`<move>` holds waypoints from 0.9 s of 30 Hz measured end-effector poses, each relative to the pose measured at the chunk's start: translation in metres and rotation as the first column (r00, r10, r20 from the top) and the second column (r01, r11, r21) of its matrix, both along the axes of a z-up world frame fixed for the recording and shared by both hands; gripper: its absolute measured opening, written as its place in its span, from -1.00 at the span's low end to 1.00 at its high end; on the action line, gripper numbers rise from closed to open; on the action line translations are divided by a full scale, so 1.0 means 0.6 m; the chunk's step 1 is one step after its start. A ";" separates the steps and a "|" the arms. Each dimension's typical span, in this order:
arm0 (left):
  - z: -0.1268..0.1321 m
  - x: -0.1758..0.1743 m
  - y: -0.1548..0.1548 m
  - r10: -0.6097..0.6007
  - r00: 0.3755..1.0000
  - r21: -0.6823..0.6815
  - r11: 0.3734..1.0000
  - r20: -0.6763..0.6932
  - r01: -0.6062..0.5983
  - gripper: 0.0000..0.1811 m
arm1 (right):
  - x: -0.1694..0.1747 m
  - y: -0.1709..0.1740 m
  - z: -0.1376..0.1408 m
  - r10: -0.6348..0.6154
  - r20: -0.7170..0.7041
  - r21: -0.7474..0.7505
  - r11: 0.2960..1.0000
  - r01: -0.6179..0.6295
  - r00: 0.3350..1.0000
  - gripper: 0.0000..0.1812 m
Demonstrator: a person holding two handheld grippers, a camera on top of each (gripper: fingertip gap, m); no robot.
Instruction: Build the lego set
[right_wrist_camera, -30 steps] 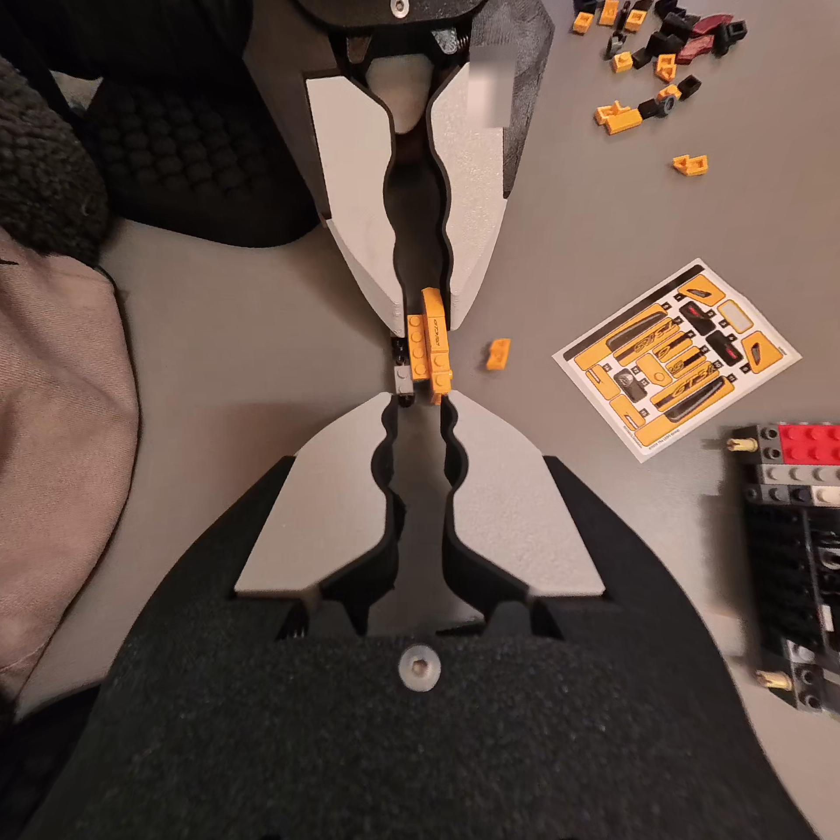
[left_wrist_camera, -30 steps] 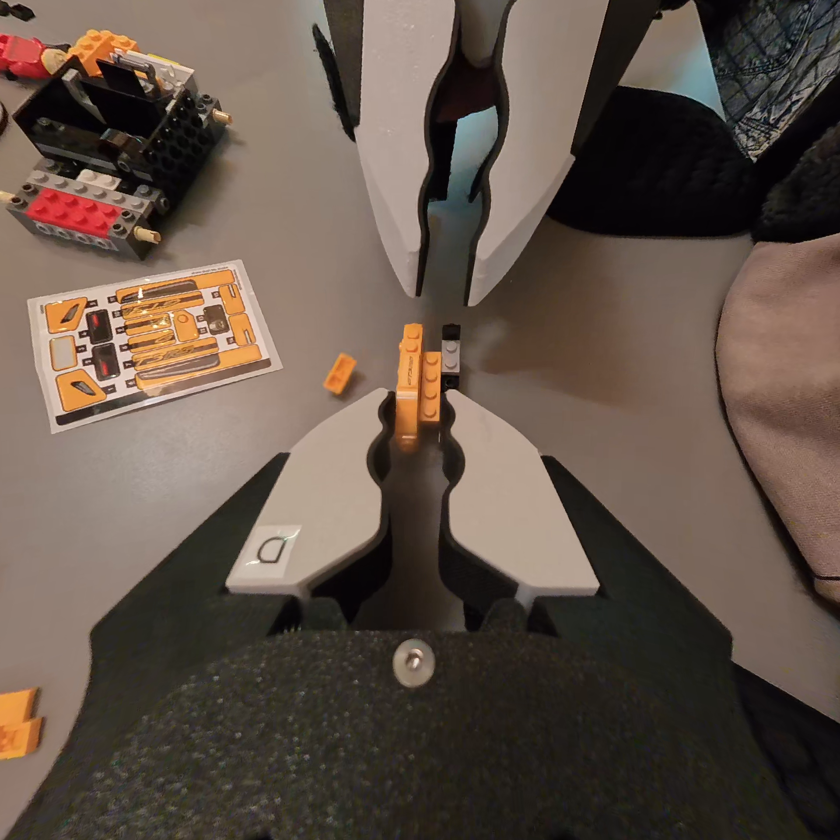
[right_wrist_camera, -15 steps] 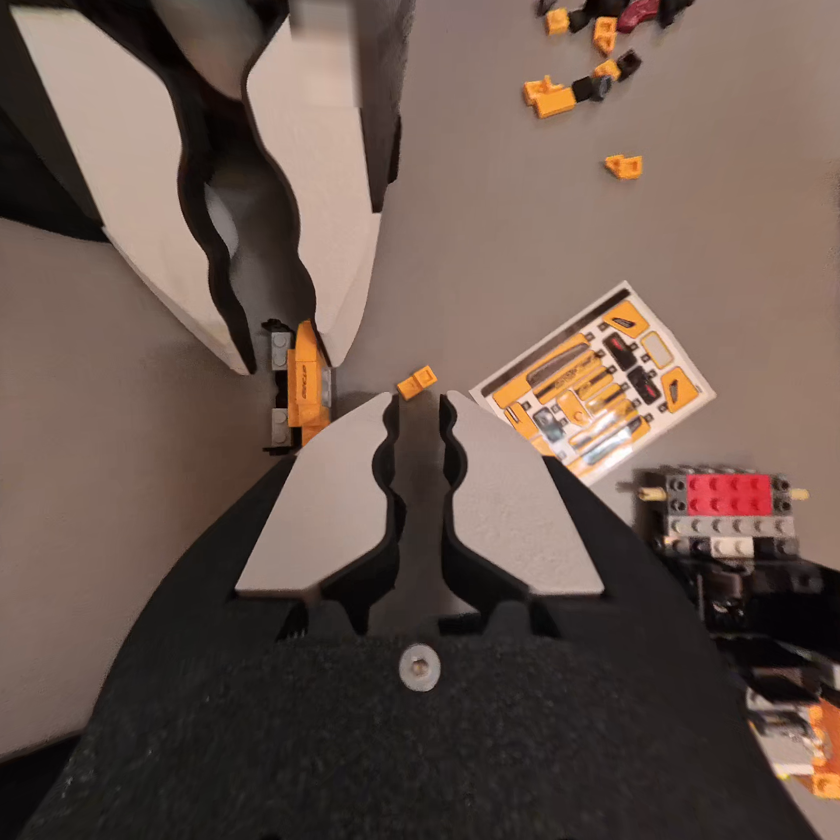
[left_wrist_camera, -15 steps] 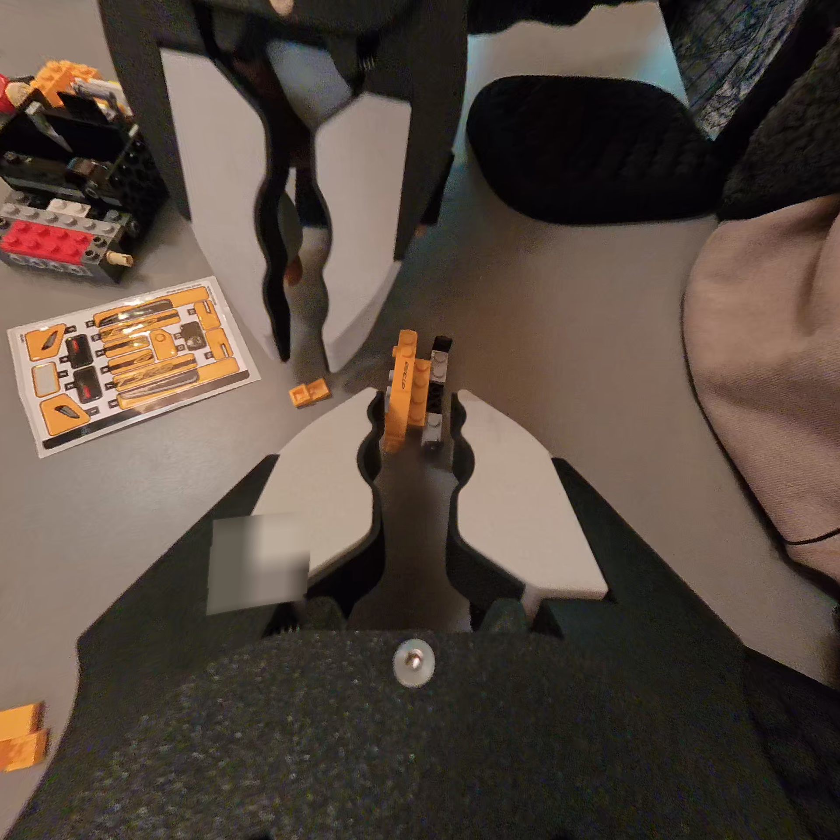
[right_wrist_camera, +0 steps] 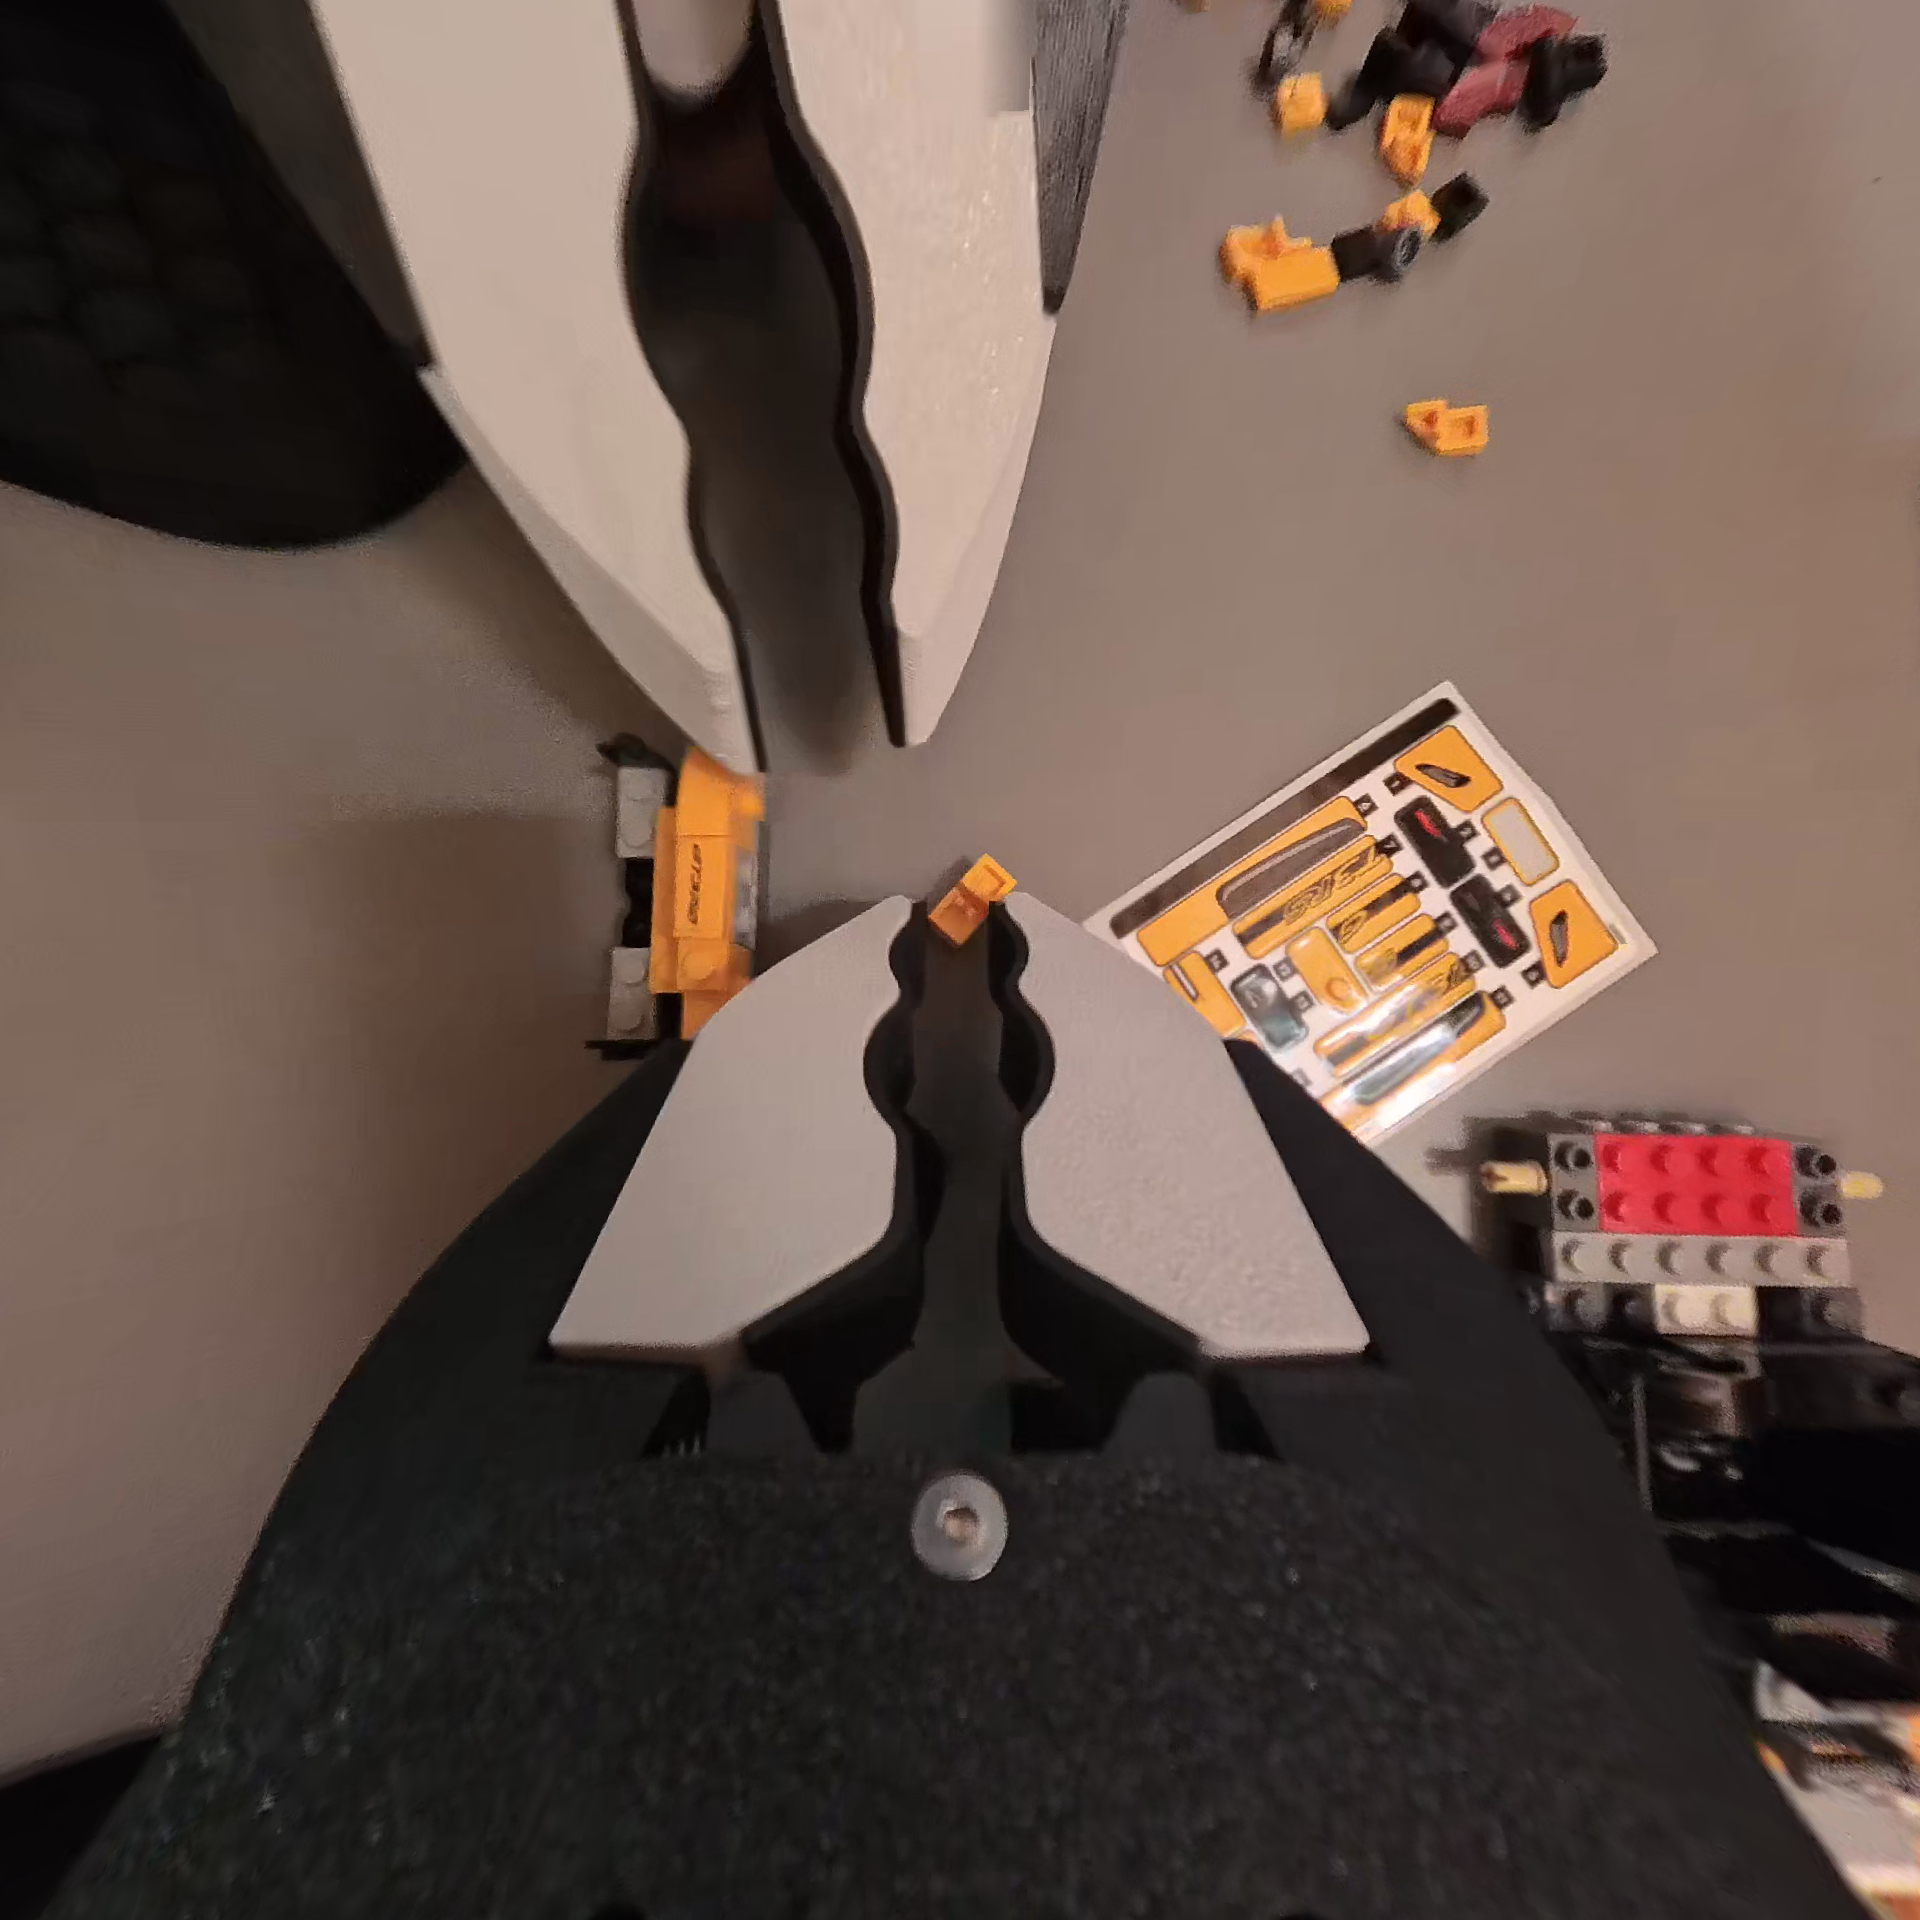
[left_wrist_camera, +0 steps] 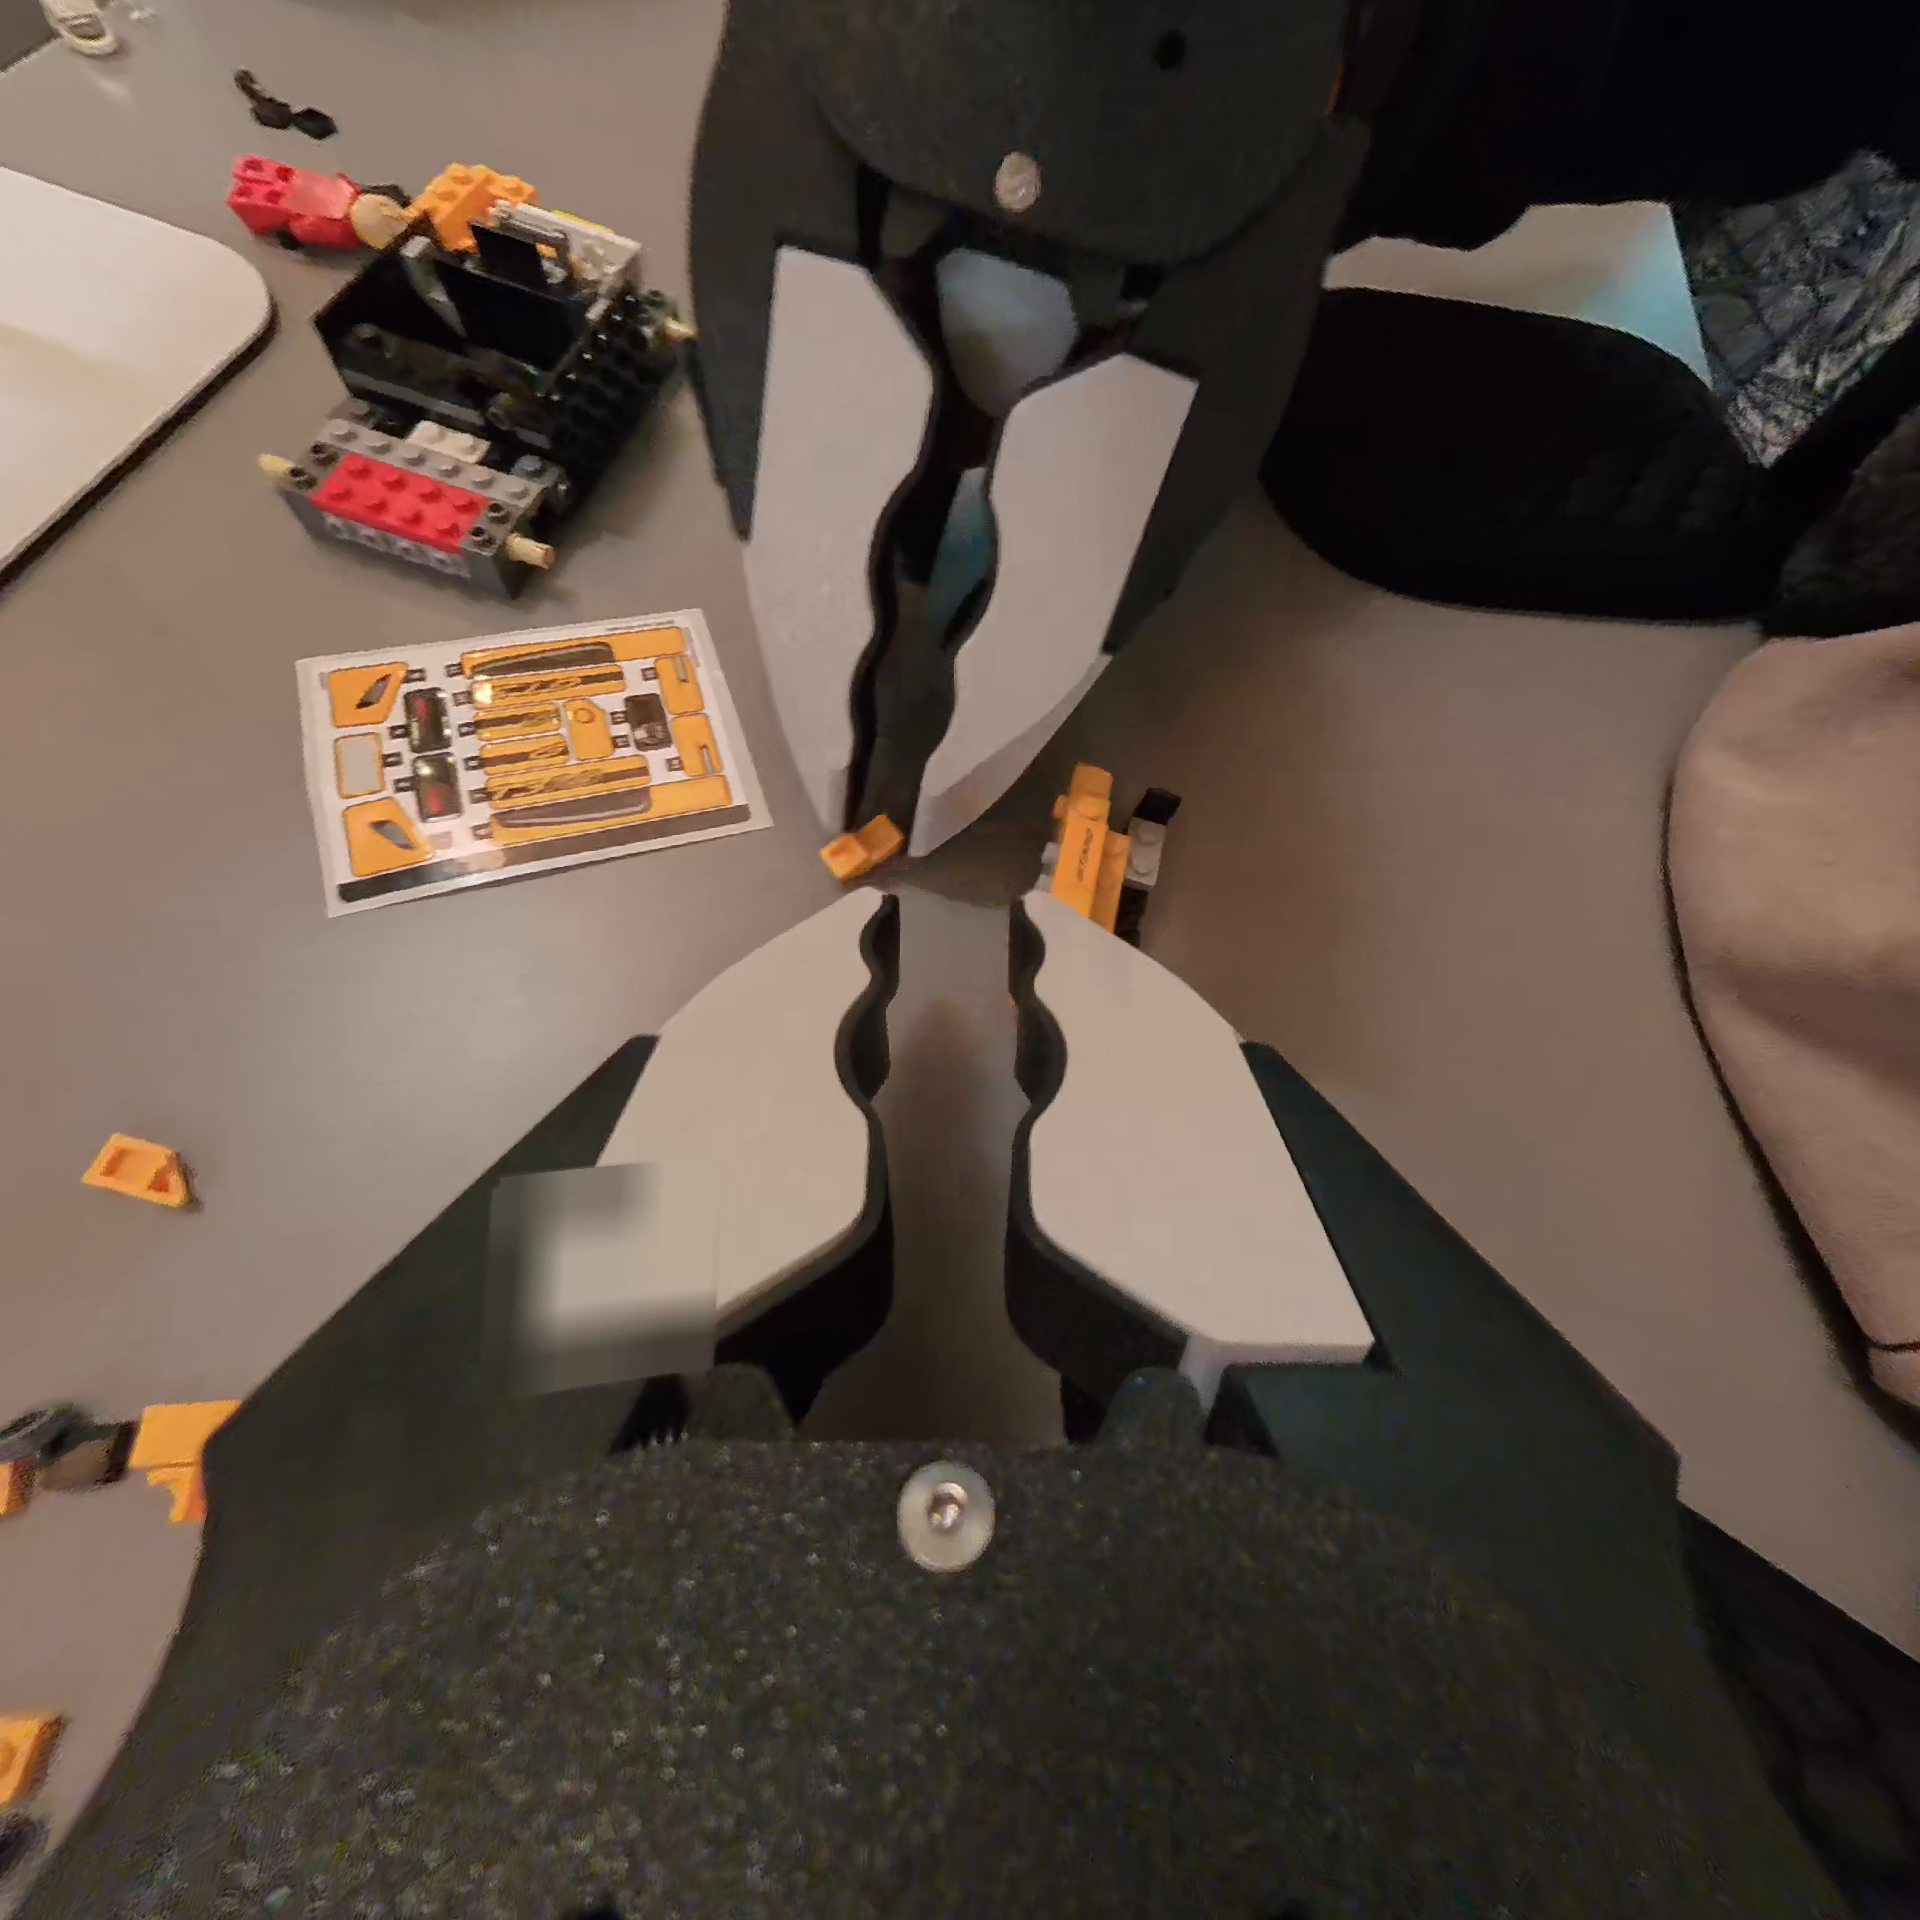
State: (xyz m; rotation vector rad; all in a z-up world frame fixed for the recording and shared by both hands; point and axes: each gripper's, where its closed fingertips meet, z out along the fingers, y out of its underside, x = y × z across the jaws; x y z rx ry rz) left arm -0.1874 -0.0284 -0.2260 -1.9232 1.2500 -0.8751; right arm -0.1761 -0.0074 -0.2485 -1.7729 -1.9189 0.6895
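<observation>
A small orange piece sits between the fingertips of my right gripper, which comes in from the top of the left wrist view. In the right wrist view the right gripper is shut on this piece at its very tips, just above the grey table. My left gripper is open and empty. An orange, grey and black sub-assembly lies on the table just right of its right fingertip. It also shows in the right wrist view, beside the left gripper.
A sticker sheet lies to the left, with the black and red car chassis behind it. Loose orange and black pieces are scattered farther off. A beige cloth and a black cushion border the right side. Both grippers' tips are close together, under 4 cm apart.
My left gripper opened and let go of the sub-assembly, which now lies on the table. My right gripper moved over to the small orange piece and closed on it.
</observation>
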 end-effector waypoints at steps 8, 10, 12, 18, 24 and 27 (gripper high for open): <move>0.033 -0.002 0.024 0.159 0.955 -0.271 0.959 0.251 -0.088 -0.82 | 0.002 -0.007 0.081 -0.108 -0.343 -0.011 0.994 0.111 0.933 -0.98; 0.051 0.002 0.020 0.165 0.932 -0.314 0.948 0.322 -0.059 -0.82 | -0.001 -0.013 0.102 -0.127 -0.423 -0.025 0.991 0.129 0.897 -0.98; 0.075 0.008 0.016 0.183 0.891 -0.377 0.926 0.414 -0.015 -0.80 | -0.007 -0.019 0.129 -0.120 -0.507 0.011 0.989 0.146 0.853 -0.98; 0.150 0.005 0.005 0.245 0.702 -0.521 0.828 0.669 0.208 -0.82 | -0.021 -0.043 0.196 0.030 -0.643 0.297 0.931 0.213 0.765 -0.98; 0.178 0.006 -0.012 0.210 0.647 -0.496 0.815 0.733 0.298 -0.92 | -0.029 -0.053 0.217 0.096 -0.655 0.413 0.876 0.249 0.750 -0.98; 0.175 0.005 -0.014 0.191 0.671 -0.485 0.827 0.717 0.284 -0.92 | -0.030 -0.055 0.213 0.097 -0.645 0.415 0.877 0.241 0.758 -0.98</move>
